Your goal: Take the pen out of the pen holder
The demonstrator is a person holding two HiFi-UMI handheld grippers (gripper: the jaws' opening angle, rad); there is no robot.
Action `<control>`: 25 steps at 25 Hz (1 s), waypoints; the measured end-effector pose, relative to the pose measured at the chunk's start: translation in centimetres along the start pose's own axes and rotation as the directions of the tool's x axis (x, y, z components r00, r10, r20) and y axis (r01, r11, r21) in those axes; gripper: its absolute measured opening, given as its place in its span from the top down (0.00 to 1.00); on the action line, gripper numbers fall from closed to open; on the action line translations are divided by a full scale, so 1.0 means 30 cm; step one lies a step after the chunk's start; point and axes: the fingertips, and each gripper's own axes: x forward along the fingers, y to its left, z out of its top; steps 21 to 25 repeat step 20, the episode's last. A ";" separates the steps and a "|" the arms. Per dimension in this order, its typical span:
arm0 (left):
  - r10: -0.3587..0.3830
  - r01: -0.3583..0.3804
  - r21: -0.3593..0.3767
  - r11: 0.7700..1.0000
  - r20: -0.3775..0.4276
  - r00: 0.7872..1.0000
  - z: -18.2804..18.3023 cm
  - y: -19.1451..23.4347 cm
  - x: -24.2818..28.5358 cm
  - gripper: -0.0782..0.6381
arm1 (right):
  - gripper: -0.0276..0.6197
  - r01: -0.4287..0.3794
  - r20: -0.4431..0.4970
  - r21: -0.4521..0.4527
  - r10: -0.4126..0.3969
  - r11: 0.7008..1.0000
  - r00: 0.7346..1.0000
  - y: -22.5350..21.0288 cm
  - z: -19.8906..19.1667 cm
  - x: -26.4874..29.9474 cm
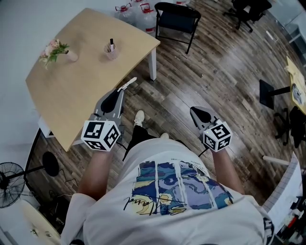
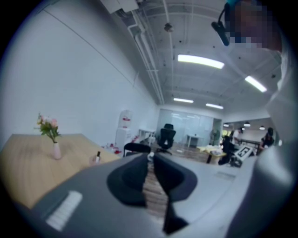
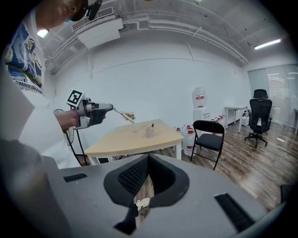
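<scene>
The pen (image 1: 111, 44) stands upright in the pen holder (image 1: 111, 51) on the table (image 1: 71, 91), near a flower vase (image 1: 71, 56). You hold your left gripper (image 1: 128, 84) and right gripper (image 1: 193, 110) well apart from it, both with fingers clenched together

- Bench (image 1: 81, 95) stands against the wall at the head view's left, with open floor (image 1: 215, 76) to its right.
- Pen holder (image 1: 111, 52) stands on the bench's far half, toward the corner nearest the chair (image 1: 177, 19). The pen (image 1: 111, 43) stands in it.
- Vase (image 1: 71, 56) stands on the bench left of the pen holder, apart from it and nearer the wall-side edge.
- Water bottles (image 1: 136, 12) stand on the floor between the chair and the wall, beyond the bench's far edge.
- Left gripper (image 1: 120, 92) is at the bench's floor-side edge, with a thin rod (image 1: 130, 83) jutting forward from between its jaws.
- Right gripper (image 1: 193, 111) is over the floor, well apart from the bench.
</scene>
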 end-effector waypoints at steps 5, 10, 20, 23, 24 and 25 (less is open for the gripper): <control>0.000 0.000 -0.001 1.000 -0.003 1.000 -0.003 -0.005 0.006 0.82 | 0.95 -0.008 -0.004 0.001 0.008 1.000 1.000 -0.005 -0.011 0.004; 0.000 0.000 -0.005 1.000 -0.013 1.000 -0.013 -0.003 0.015 0.82 | 0.95 -0.011 -0.003 -0.002 0.011 1.000 1.000 -0.006 -0.015 0.011; -0.014 0.014 -0.003 1.000 -0.031 0.999 -0.019 -0.007 0.071 0.82 | 0.95 0.011 -0.014 0.015 -0.010 1.000 1.000 -0.047 -0.039 0.005; -0.014 0.014 -0.003 1.000 -0.031 0.999 -0.019 -0.007 0.071 0.82 | 0.95 0.011 -0.014 0.015 -0.010 1.000 1.000 -0.047 -0.039 0.005; -0.014 0.014 -0.003 1.000 -0.031 0.999 -0.019 -0.007 0.071 0.82 | 0.95 0.011 -0.014 0.015 -0.010 1.000 1.000 -0.047 -0.039 0.005; -0.014 0.014 -0.003 1.000 -0.031 0.999 -0.019 -0.007 0.071 0.82 | 0.95 0.011 -0.014 0.015 -0.010 1.000 1.000 -0.047 -0.039 0.005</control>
